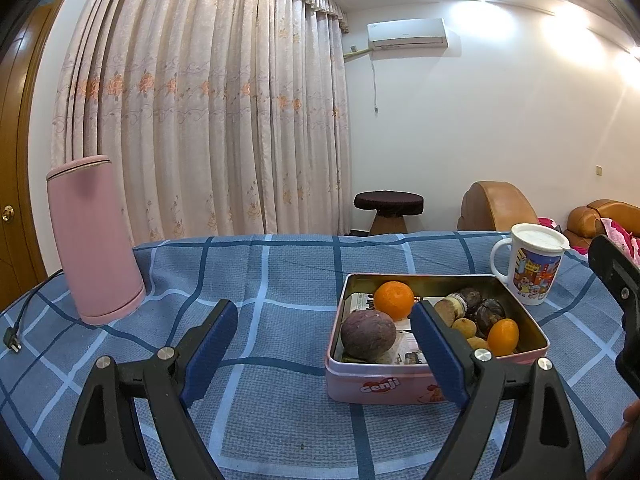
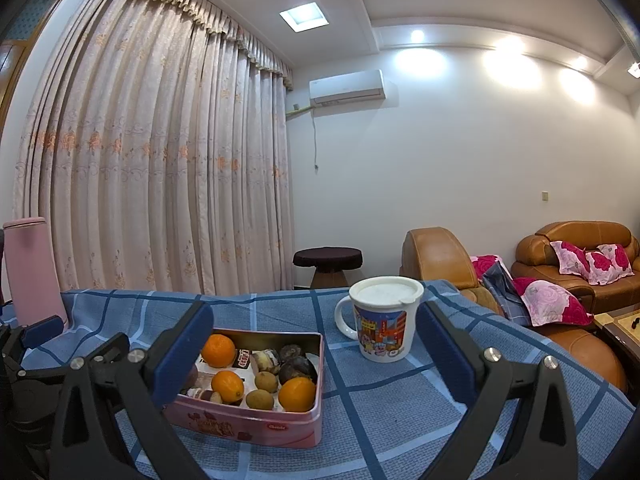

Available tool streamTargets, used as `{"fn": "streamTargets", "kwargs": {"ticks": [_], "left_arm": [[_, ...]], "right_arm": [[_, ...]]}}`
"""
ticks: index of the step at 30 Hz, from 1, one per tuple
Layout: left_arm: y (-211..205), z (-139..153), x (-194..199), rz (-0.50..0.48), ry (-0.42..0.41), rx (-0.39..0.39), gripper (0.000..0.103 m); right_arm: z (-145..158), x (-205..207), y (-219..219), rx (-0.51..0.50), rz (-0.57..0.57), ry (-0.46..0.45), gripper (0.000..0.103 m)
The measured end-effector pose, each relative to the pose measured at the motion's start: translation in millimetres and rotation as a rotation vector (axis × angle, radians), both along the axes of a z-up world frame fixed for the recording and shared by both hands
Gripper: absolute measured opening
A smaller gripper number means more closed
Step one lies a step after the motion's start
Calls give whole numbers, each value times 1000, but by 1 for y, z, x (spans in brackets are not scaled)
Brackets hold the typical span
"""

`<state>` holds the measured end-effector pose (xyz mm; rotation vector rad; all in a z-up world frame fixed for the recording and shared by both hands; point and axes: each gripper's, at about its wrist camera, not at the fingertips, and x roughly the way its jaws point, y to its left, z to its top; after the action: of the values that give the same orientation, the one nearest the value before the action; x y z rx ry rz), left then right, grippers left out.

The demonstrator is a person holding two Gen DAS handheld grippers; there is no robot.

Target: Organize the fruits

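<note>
Pink tin point(image 1: 360, 384) of fruits point(image 2: 218, 350) is being flanked on the counter point(image 1: 280, 280) by the left hand-held gripper point(image 1: 324, 346) and right hand-held gripper point(image 2: 316, 354), both being held wide, empty.

The checked tablecloth point(image 1: 280, 280) lies bare across the middle of the left wrist frame, between the pink kettle point(image 1: 94, 240) at left and the open tin point(image 1: 436, 376) at lower right. The lidded mug point(image 2: 382, 322) stands just beyond the tin, seemingly apart.
</note>
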<state>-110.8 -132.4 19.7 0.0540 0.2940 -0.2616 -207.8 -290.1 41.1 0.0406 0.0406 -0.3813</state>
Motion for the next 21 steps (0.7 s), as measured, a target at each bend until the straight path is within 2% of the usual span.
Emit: {"fn": "streamTargets", "kwargs": {"ticks": [13,21], "left_arm": [[-2,-1,6,34,31,-1,89],[-2,-2,10,16,53,-9,89]], "right_arm": [[-3,1,0,3,-3,6,103],[-7,2,-1,10,-7,22,103]]}}
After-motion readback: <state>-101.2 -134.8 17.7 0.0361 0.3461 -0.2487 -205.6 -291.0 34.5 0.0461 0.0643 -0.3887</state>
